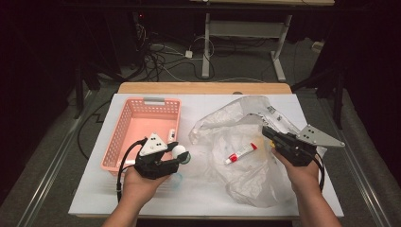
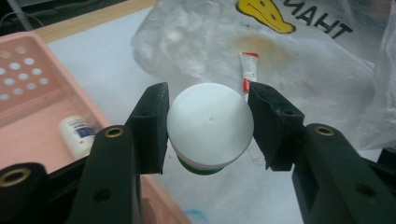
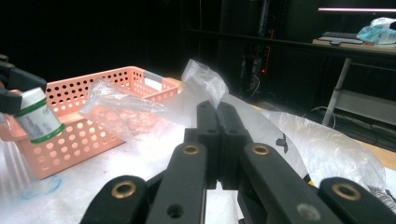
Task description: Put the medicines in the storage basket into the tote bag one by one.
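Observation:
My left gripper (image 1: 181,156) (image 2: 208,100) is shut on a small bottle (image 1: 179,151) (image 2: 210,123) with a white cap and a green band. It holds the bottle above the table, beside the near right corner of the pink basket (image 1: 124,124) (image 2: 28,93); the bottle (image 3: 39,119) also shows at far left in the right gripper view. My right gripper (image 1: 265,133) (image 3: 217,109) has its jaws together, pinching the edge of the clear plastic bag (image 1: 236,123) (image 3: 140,109) and lifting a fold. A red-and-white tube (image 1: 240,153) (image 2: 248,70) lies in the bag.
A small white bottle (image 2: 77,135) lies inside the perforated basket. The bag (image 2: 303,60) spreads over the right half of the white table top (image 1: 198,198). Cables and a desk frame (image 1: 206,47) sit on the floor beyond the table.

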A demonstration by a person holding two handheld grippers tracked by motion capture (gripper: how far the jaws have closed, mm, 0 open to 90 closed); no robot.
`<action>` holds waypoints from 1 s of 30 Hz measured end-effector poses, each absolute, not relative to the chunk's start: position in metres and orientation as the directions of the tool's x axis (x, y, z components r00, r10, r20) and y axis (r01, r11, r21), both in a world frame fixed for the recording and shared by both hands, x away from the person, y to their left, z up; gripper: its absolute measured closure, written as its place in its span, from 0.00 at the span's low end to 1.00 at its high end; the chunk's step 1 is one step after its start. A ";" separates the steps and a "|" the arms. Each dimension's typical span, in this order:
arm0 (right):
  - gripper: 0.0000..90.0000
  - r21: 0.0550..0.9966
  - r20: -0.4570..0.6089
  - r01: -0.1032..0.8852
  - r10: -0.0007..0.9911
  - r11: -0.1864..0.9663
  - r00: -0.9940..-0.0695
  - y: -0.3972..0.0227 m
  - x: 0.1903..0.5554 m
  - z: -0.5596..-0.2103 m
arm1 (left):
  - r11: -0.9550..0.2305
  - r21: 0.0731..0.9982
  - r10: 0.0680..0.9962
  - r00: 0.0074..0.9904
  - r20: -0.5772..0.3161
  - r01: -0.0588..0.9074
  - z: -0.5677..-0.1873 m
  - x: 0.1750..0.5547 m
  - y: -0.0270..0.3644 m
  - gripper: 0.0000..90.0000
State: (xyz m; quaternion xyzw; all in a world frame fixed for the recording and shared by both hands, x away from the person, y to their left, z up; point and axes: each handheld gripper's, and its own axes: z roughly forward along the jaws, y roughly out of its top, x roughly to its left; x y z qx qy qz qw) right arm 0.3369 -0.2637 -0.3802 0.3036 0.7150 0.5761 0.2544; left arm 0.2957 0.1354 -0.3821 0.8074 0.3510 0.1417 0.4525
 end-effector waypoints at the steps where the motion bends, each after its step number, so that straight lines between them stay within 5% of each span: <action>1: 1.00 0.979 -0.013 0.141 0.728 0.150 -0.686 -0.264 0.337 -0.380 | -0.351 0.828 0.689 0.720 -0.088 0.437 -0.383 0.295 0.133 0.54; 30: 1.00 0.980 -0.003 0.141 0.725 0.138 -0.689 -0.263 0.336 -0.379 | -0.435 0.821 0.564 0.823 -0.072 0.370 -0.397 0.320 0.028 0.54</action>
